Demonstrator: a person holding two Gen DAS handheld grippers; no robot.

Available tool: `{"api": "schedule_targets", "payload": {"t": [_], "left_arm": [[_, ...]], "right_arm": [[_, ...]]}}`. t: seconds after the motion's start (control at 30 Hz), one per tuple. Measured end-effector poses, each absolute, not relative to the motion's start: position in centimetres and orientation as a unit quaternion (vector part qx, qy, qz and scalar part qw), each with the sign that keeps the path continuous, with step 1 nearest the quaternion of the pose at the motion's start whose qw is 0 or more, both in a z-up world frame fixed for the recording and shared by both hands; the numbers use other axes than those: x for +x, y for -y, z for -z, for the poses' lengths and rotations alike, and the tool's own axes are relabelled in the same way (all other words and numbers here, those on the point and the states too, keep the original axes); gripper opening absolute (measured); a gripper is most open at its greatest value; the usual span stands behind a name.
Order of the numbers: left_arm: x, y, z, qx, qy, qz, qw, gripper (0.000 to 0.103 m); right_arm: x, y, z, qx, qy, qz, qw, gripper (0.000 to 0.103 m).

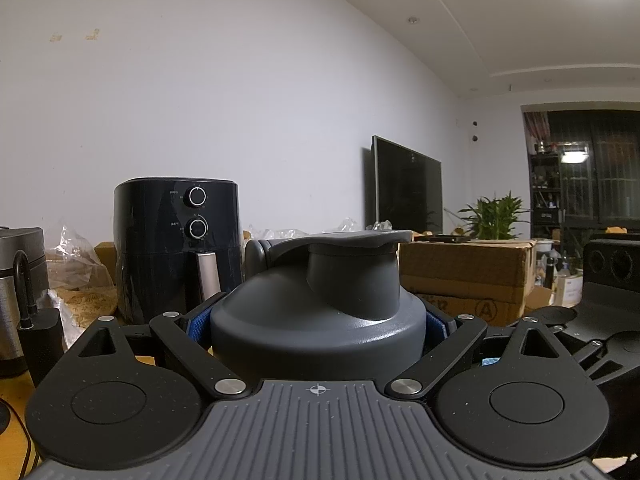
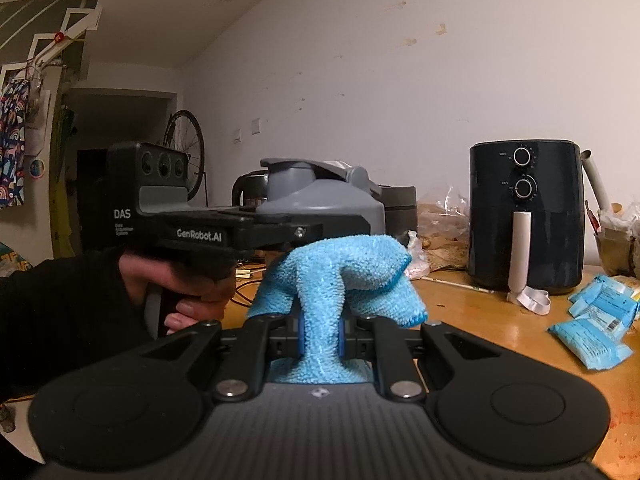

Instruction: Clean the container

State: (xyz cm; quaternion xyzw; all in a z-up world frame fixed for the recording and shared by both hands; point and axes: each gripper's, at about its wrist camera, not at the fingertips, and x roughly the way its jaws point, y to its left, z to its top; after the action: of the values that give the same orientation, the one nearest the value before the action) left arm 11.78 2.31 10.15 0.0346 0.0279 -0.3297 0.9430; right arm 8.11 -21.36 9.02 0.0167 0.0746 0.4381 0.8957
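A grey container point(image 1: 320, 320) with a domed lid and flip-top spout fills the middle of the left wrist view. My left gripper point(image 1: 318, 326) is shut on its shoulders, blue pads pressed against both sides. In the right wrist view the same container point(image 2: 320, 196) stands upright behind the left gripper body point(image 2: 192, 220), which a hand point(image 2: 180, 284) in a dark sleeve holds. My right gripper point(image 2: 320, 338) is shut on a bunched light-blue microfibre cloth point(image 2: 340, 276). The cloth hangs just in front of and below the container; whether it touches the container I cannot tell.
A dark air fryer point(image 2: 526, 216) stands on the wooden table point(image 2: 480, 312) at the right, with blue packets point(image 2: 596, 328) beside it. A kettle point(image 2: 250, 190) and plastic bags sit behind the container. A cardboard box point(image 1: 468, 276), a plant and a television are farther back.
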Motion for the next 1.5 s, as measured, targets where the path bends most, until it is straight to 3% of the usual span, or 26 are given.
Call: {"api": "schedule_targets", "payload": {"t": [0.8,1.5], "left_arm": [[11.7,-2.4,-10.4,0.033,-0.031,0.328,0.944,0.095],[11.7,-2.3,-10.5,0.033,-0.034,0.327,0.944,0.095]], "right_arm": [[8.9,20.2,-9.4,-0.014,-0.101,-0.434,0.895,0.012],[11.4,18.3,-5.5,-0.053,-0.218,-0.433,0.873,0.010]]}}
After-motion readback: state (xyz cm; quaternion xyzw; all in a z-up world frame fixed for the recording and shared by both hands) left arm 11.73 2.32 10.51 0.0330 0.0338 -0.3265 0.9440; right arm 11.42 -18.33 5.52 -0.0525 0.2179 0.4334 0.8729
